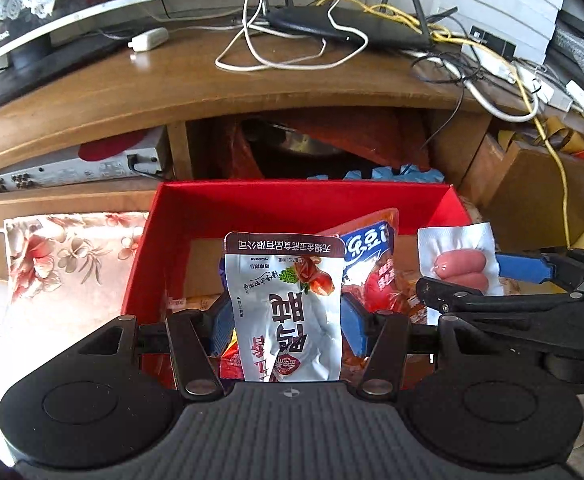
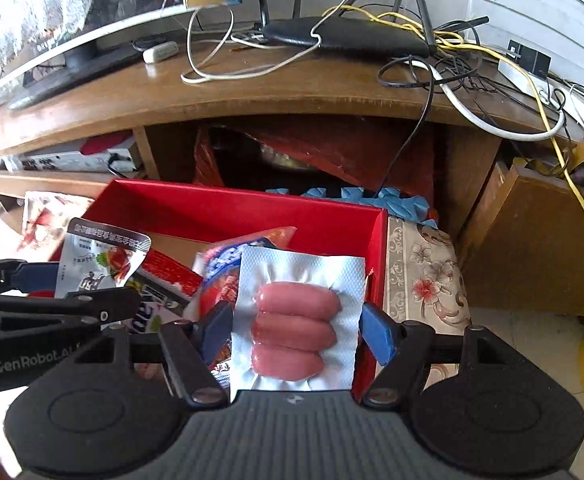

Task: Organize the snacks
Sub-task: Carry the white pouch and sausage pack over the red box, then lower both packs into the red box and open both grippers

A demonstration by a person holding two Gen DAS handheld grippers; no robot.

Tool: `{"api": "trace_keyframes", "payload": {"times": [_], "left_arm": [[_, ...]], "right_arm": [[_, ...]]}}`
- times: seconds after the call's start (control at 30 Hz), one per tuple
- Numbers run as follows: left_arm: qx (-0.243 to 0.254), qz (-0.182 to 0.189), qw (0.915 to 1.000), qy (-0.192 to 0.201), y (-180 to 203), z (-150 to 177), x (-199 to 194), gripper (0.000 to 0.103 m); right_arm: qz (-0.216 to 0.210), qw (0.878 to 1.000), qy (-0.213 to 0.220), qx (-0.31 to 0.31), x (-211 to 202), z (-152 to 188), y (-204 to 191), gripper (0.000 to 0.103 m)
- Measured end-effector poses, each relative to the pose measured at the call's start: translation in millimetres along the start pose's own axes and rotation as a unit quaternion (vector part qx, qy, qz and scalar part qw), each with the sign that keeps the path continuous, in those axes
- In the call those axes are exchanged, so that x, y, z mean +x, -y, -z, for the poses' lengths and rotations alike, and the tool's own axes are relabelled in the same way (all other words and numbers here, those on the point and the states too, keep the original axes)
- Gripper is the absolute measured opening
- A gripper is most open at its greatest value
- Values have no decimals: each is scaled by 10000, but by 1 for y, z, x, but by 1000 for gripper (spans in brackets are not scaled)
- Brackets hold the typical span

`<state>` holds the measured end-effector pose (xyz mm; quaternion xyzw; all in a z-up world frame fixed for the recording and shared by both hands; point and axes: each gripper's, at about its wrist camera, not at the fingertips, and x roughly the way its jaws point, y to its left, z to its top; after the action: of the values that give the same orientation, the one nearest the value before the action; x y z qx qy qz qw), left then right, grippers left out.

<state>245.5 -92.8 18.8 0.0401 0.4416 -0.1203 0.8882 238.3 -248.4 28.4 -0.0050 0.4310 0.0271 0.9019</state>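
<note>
The left gripper is clamped on a silver snack pouch, and the right gripper pinches a white sausage pack, sausages showing through; both packs hang over the near part of the red box, which sits in front of the wooden TV stand; I judge the step is dropping them in; lower each pack clear of the near rim, onto the packets already inside, releasing one at a time so neither slides out.
</note>
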Motion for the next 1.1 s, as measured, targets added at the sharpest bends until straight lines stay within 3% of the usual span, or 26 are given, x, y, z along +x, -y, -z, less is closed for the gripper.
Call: {"api": "trace_keyframes", "payload": {"times": [0.33, 0.47, 1.1], "left_arm": [[93, -120, 9997, -169, 1, 4, 13, 65], [121, -216, 9996, -105, 0, 4, 10, 72], [103, -284, 9994, 155, -3, 11, -16, 87]], "right_arm": [[33, 10000, -2, 11, 10, 2, 0, 70], [24, 10000, 27, 46, 7, 1, 1, 70], [125, 9990, 424, -24, -29, 8, -5, 71]]}}
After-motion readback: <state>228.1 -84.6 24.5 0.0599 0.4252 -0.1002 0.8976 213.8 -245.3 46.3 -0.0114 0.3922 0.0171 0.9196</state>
